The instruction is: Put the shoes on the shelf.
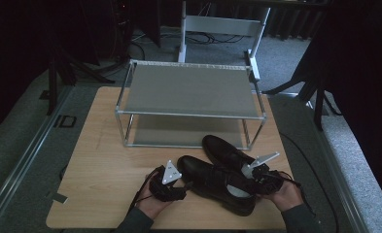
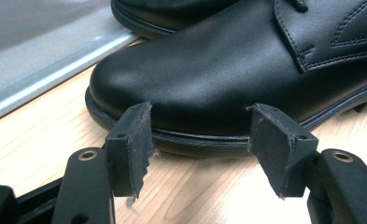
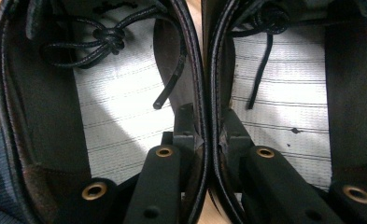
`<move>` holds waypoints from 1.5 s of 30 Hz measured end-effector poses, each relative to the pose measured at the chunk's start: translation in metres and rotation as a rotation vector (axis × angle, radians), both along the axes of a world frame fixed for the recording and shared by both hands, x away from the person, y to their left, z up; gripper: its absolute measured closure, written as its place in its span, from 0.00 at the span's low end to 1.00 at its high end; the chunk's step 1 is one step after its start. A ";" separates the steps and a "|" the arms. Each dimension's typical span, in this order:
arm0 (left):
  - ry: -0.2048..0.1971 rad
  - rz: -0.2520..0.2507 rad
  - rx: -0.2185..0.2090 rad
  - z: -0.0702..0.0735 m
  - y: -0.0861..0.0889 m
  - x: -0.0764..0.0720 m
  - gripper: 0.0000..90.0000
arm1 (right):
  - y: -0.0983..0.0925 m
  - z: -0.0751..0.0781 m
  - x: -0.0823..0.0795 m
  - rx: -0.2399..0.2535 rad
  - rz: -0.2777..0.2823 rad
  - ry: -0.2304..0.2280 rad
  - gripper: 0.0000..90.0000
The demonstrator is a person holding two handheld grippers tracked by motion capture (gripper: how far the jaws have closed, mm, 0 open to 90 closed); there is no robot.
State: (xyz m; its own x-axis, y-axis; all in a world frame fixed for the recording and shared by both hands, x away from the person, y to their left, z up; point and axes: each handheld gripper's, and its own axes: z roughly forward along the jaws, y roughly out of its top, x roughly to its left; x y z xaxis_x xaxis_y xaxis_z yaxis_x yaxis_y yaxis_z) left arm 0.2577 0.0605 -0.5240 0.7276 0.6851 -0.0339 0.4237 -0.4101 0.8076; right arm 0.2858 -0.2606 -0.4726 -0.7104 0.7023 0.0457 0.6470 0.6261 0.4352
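High view: two black shoes (image 1: 222, 177) lie before the rack (image 1: 188, 104). Left gripper (image 2: 200, 135) view: your jaws gape at a toe. Right gripper (image 3: 204, 135) view: jaws pinch both inner collars together (one may slip when lifted).

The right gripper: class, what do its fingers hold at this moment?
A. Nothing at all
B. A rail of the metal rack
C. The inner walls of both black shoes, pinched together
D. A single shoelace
C: in the right gripper view the right gripper has one finger inside each black shoe, and the two adjoining collar walls are squeezed between the fingers; the second shoe lies alongside.
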 end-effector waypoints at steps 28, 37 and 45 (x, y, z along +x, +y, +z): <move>-0.014 0.030 -0.025 0.006 0.009 0.003 0.44 | 0.005 0.018 0.007 0.038 -0.052 -0.071 0.89; -0.007 0.030 -0.029 0.007 0.010 0.003 0.44 | 0.012 0.020 0.013 0.044 -0.057 -0.085 0.89; -0.005 0.036 -0.028 0.005 0.011 0.004 0.44 | 0.021 0.019 0.021 0.030 -0.058 -0.104 0.89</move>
State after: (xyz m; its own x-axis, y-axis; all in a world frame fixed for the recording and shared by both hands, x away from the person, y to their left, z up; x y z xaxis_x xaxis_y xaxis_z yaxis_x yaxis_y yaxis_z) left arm 0.2614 0.0712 -0.5185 0.7030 0.7094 -0.0495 0.4335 -0.3724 0.8206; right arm 0.3064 -0.2397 -0.4535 -0.6705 0.7419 -0.0040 0.6324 0.5743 0.5198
